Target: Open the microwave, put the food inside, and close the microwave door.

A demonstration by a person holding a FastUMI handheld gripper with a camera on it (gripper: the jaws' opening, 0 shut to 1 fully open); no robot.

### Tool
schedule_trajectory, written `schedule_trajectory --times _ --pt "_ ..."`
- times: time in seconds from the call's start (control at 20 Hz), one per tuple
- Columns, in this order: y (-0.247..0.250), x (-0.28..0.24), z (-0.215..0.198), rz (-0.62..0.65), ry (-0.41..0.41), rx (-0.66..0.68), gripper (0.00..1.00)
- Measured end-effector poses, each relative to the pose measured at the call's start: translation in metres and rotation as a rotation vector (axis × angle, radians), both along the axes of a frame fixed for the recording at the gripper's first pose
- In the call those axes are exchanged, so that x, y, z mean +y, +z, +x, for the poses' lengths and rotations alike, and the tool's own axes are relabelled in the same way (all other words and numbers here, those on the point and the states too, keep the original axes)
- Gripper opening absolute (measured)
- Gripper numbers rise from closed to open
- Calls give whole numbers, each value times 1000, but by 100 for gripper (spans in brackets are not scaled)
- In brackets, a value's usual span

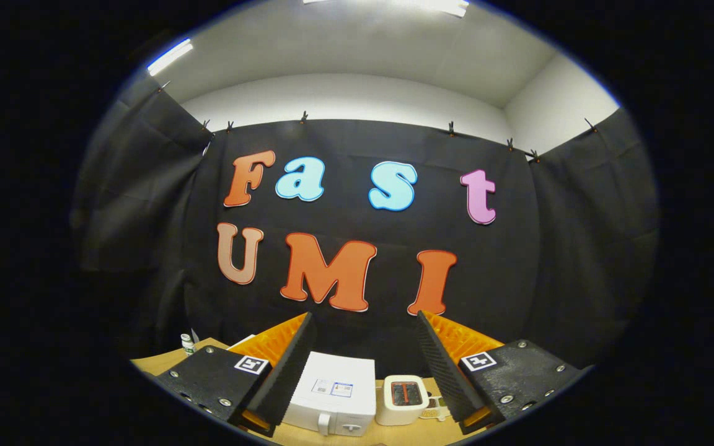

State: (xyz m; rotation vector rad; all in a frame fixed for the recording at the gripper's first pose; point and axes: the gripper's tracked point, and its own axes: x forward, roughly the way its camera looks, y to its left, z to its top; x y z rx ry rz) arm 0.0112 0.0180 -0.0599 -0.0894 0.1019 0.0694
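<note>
The gripper (366, 365) hangs high above the table (152, 364), fingers spread wide and holding nothing, with the white microwave (335, 393) between them, door apparently shut, beside a toaster (401, 401); any approach should descend squarely toward its front handle.

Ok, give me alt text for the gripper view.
Open gripper held high above a wooden table, empty jaws framing a closed white microwave and a small white toaster beside it. Black cloth wall behind.
</note>
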Motion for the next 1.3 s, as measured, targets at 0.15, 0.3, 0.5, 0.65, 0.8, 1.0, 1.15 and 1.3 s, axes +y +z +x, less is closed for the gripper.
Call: schedule_trajectory --times 0.15,0.3,0.5,0.65,0.8,1.0,1.15,1.3 --pt "40 -4 -5 8 2 -40 98" --pt "72 -4 -9 22 16 -77 99" --pt "106 -6 -14 45 23 -139 98" --pt "118 -15 -17 20 11 -169 99" --pt "130 -16 -18 12 13 -195 98" --pt "135 -21 -19 15 14 -202 98" --pt "135 -22 -17 24 11 -187 98" --pt "134 -25 -13 24 0 -189 98"
